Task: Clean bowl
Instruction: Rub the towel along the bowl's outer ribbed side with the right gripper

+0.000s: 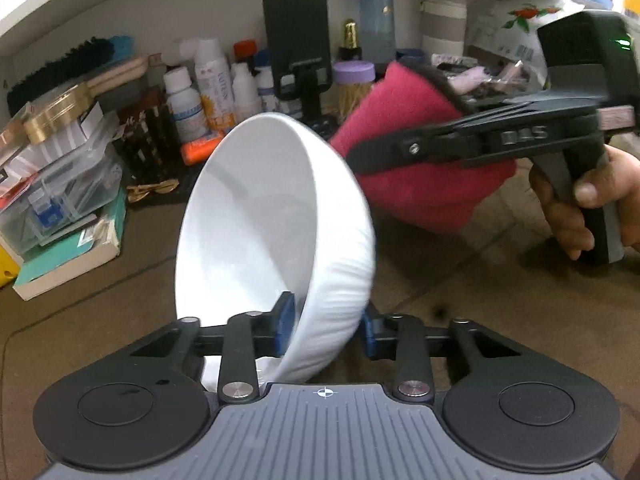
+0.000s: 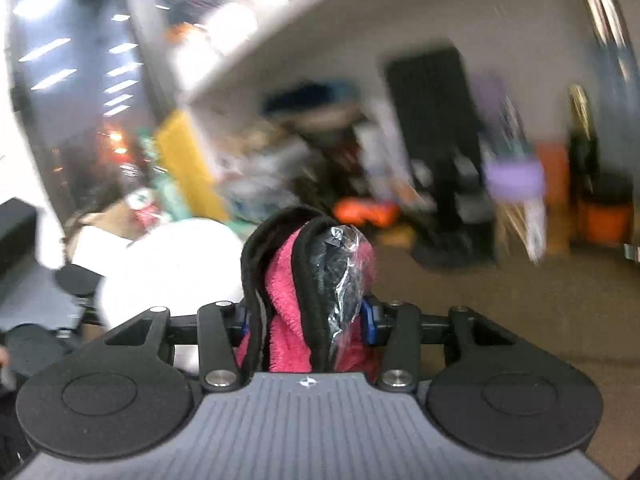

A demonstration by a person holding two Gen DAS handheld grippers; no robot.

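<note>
Above a cluttered brown surface (image 1: 440, 280), the left claw (image 1: 326, 330) clamps the tilted white bowl (image 1: 276, 216) by its wall; the right claw (image 2: 306, 320), clamped on a pink cloth (image 2: 286, 300), should wipe firmly inside.

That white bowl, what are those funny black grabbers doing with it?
A person is cleaning it using two hand-held grippers. The left gripper pinches the wall of the white bowl and holds it tipped on its side above the brown table. The right gripper is clamped on a folded pink cloth with a black edge, held beside the bowl's outside. In the left wrist view the cloth seems not quite on the bowl.
</note>
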